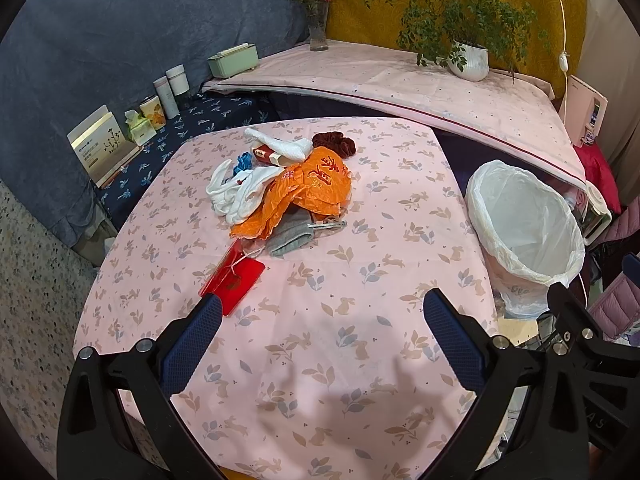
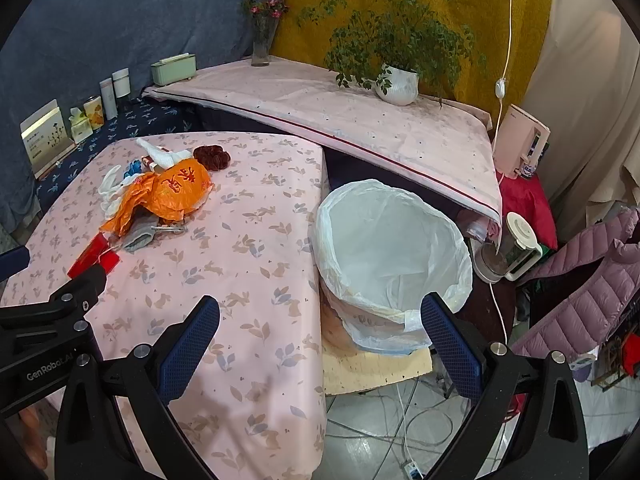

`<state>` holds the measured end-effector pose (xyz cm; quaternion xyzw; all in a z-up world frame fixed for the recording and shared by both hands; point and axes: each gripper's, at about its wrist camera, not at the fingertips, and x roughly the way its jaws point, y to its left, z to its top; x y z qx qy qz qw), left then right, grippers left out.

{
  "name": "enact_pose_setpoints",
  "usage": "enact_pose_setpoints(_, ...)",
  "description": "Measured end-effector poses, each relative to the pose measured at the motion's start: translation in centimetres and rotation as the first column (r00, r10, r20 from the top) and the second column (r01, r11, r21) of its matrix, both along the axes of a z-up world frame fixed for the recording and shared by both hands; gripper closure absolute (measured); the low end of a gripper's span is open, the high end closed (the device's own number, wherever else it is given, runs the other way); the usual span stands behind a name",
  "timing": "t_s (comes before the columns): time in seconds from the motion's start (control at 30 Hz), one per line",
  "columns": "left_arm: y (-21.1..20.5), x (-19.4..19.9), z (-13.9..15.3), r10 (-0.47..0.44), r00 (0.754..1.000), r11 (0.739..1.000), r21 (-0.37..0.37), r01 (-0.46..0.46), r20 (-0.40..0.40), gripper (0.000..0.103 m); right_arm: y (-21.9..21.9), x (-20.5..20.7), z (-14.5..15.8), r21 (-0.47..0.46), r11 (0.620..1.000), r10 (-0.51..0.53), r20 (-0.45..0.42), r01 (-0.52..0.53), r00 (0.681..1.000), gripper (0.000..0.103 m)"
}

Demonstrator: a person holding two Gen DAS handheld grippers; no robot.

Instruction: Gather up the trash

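Observation:
A pile of trash lies on the pink table [image 1: 360, 320]: an orange plastic bag [image 1: 312, 188], white cloth or bags [image 1: 240, 192], a grey sock [image 1: 290, 234], a dark red scrunchie [image 1: 334, 145] and a red envelope [image 1: 234, 282]. A bin with a white liner [image 1: 524, 224] stands to the table's right. My left gripper [image 1: 322, 312] is open and empty, hovering over the table near the red envelope. My right gripper [image 2: 320, 312] is open and empty, at the table's right edge next to the bin [image 2: 392, 252]. The pile [image 2: 176, 192] lies far left of it.
A second pink-covered surface [image 1: 400, 80] behind holds a potted plant [image 1: 470, 60], a flower vase [image 1: 319, 24] and a green box [image 1: 234, 60]. Cups and boxes [image 1: 160, 108] line a blue shelf at left. A blender [image 2: 508, 248], a purple jacket [image 2: 580, 292] and cables lie right.

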<state>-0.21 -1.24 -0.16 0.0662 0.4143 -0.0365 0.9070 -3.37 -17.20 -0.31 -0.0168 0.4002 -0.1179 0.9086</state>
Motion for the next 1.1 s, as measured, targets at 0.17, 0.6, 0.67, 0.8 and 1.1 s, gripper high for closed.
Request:
enact_pose_setpoints(0.17, 0.36, 0.27, -0.14, 0.000, 1.000, 1.000, 0.000, 0.000, 0.001, 0.007, -0.43, -0.03, -0.25, 0.004, 1.000, -0.003, -0.004, 0.003, 1.000, 0.007)
enact_pose_setpoints(0.6, 0.64, 0.15, -0.14, 0.007, 1.000, 1.000, -0.001, -0.007, 0.000, 0.007, -0.41, -0.17, -0.27, 0.015, 1.000, -0.007, -0.004, 0.007, 1.000, 0.007)
enact_pose_setpoints(0.67, 0.65, 0.14, -0.14, 0.008, 1.000, 1.000, 0.000, -0.008, 0.001, 0.007, -0.45, -0.26, -0.32, 0.020, 1.000, -0.009, -0.003, 0.009, 1.000, 0.007)
enact_pose_setpoints(0.8, 0.63, 0.15, -0.15, 0.007, 1.000, 1.000, -0.001, -0.007, 0.000, 0.007, -0.45, -0.30, -0.26, 0.021, 1.000, -0.008, -0.002, 0.009, 1.000, 0.007)
enact_pose_setpoints(1.1, 0.63, 0.14, -0.16, 0.007, 1.000, 1.000, -0.001, -0.007, -0.001, 0.007, -0.45, -0.36, -0.26, 0.022, 1.000, -0.008, -0.001, 0.008, 1.000, 0.007)
